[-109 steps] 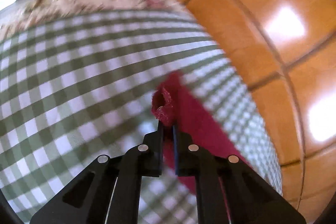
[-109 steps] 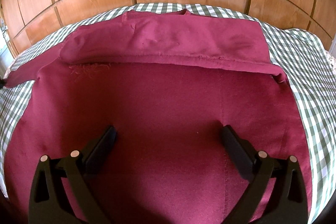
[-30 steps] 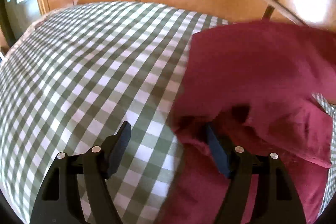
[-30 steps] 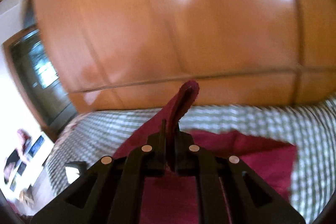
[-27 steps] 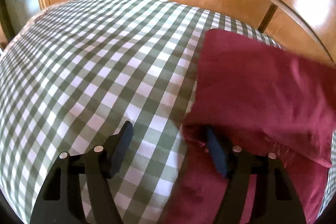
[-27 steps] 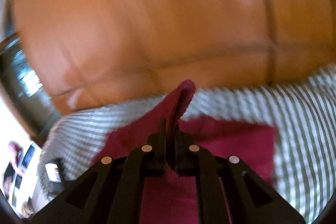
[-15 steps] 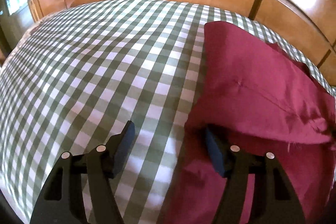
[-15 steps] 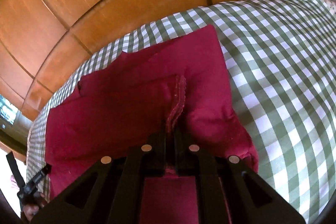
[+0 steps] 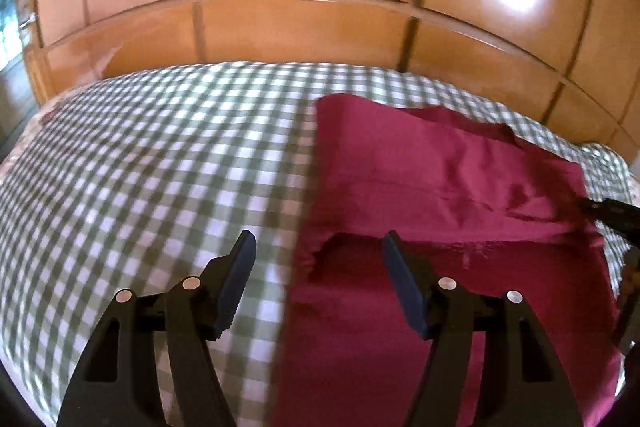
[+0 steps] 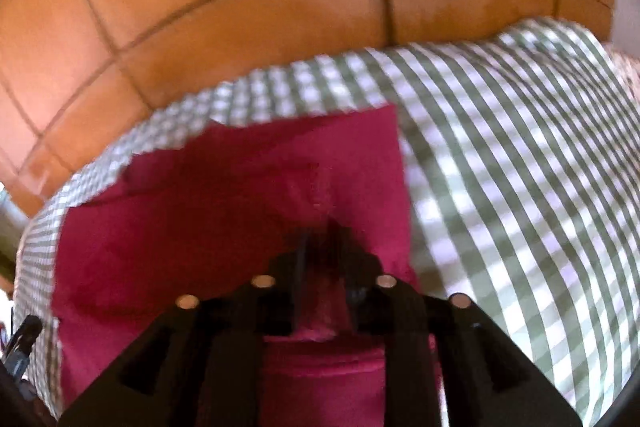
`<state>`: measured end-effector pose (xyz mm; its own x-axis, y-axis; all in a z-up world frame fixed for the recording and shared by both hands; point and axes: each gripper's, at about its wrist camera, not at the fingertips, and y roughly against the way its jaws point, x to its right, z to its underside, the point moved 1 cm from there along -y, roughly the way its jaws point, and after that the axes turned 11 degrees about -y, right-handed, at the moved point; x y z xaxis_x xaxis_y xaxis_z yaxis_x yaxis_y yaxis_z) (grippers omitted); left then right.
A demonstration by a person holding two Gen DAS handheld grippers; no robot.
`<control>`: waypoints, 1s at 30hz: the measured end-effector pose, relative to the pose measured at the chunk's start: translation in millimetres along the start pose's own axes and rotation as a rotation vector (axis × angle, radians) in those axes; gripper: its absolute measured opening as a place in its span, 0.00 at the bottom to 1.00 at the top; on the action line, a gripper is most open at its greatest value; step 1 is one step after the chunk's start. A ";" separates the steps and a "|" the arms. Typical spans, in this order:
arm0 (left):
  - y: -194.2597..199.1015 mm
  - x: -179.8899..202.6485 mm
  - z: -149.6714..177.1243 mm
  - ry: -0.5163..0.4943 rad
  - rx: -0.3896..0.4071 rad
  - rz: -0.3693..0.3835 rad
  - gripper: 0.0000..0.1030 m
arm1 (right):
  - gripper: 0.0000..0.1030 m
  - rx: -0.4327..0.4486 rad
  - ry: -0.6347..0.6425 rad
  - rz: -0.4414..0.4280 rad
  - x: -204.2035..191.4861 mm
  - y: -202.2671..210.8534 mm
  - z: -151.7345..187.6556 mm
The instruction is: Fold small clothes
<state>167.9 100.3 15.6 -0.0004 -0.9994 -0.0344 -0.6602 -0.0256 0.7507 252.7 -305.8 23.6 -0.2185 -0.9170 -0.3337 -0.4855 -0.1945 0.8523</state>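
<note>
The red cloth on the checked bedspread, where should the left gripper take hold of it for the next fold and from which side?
Probably the near left corner of the red cloth, where the folded-over layer's edge has lifted off the layer beneath. The left gripper is open, with that corner between its fingers; coming in low from the checked bedspread side would let one finger slip under the raised lip.

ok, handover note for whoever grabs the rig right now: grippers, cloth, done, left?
Left gripper: open, empty, above the left edge of the maroon garment.
Right gripper: jaws have just been opening, a fold of the garment between them; too blurred to tell whether the pads still press.
Garment lies on the green checked cloth, near the wooden panelled wall, one flap already folded over.
Left: let go on the right, flatten, fold again.
</note>
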 end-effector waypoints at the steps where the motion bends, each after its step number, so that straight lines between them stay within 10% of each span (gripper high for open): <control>1: 2.5 4.7 -1.3 -0.015 0.012 0.020 0.63 | 0.46 0.019 -0.011 0.011 4.9 6.3 1.4; 2: 3.9 8.5 -2.7 -0.026 0.022 0.034 0.63 | 0.61 0.053 -0.020 0.021 7.5 15.9 2.3; 8: -6.7 32.0 -13.8 -0.077 0.038 0.090 0.63 | 0.60 0.094 0.070 -0.120 -24.1 56.5 17.0; 13: -57.7 42.0 0.3 -0.099 -0.163 0.066 0.63 | 0.59 -0.006 0.159 -0.026 -49.5 6.2 47.2; 20: -18.2 -2.9 -12.2 0.030 0.014 0.124 0.63 | 0.64 0.059 0.158 -0.041 -44.8 -3.1 54.9; 30: -62.6 -15.6 -81.1 0.063 -0.003 0.009 0.56 | 0.72 0.072 0.179 -0.047 -45.4 -0.6 62.0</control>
<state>270.1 115.6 22.6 0.0407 -0.9991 0.0139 -0.6584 -0.0163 0.7525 210.4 -242.5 13.3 -0.0438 -0.9561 -0.2899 -0.5520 -0.2187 0.8047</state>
